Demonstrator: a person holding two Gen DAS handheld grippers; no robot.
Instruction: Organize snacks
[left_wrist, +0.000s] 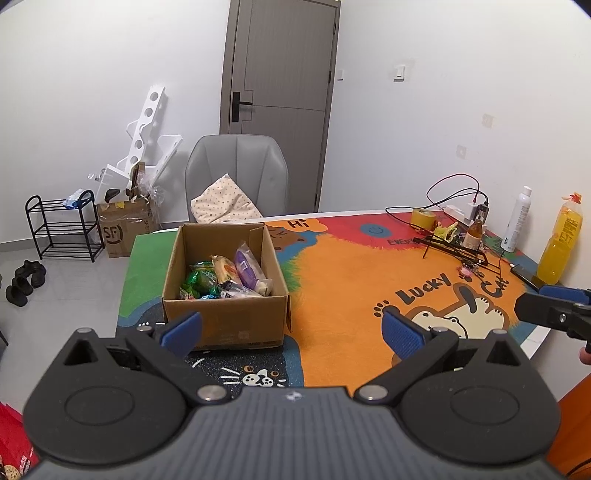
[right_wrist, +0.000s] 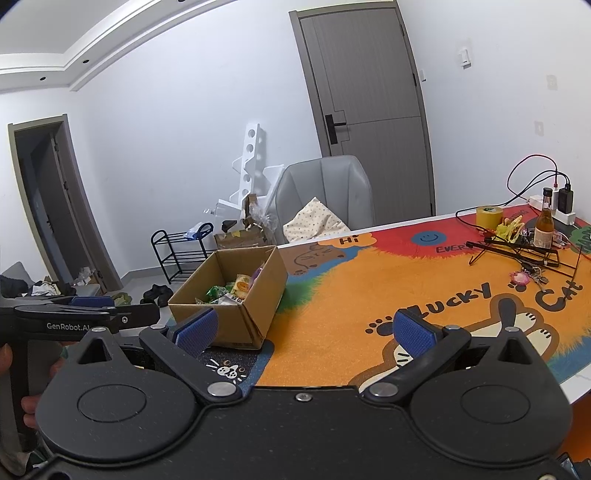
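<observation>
Snacks (left_wrist: 225, 277) lie heaped in the box (left_wrist: 225, 317) on the mat's left side; they look like light, crinkly, slippery wrappers over soft contents, best pinched gently across a sealed end. Left gripper (left_wrist: 291, 330) and right gripper (right_wrist: 314, 330) hover near the box, fingers spread, holding nothing. Box walls hide the lower packets, and labels are too small to read.

White walls, pale tiled floor. Closed grey door (left_wrist: 280, 70) at rear, black handle. Grey padded chair (left_wrist: 236, 166) before it, spotted cushion (left_wrist: 225, 205) on seat. Black wire shoe rack (left_wrist: 62, 227) against left wall, dark shoes (left_wrist: 24, 282) on floor nearby. Second doorway (right_wrist: 48, 206), open, far left. Recessed ceiling with spotlights.
</observation>
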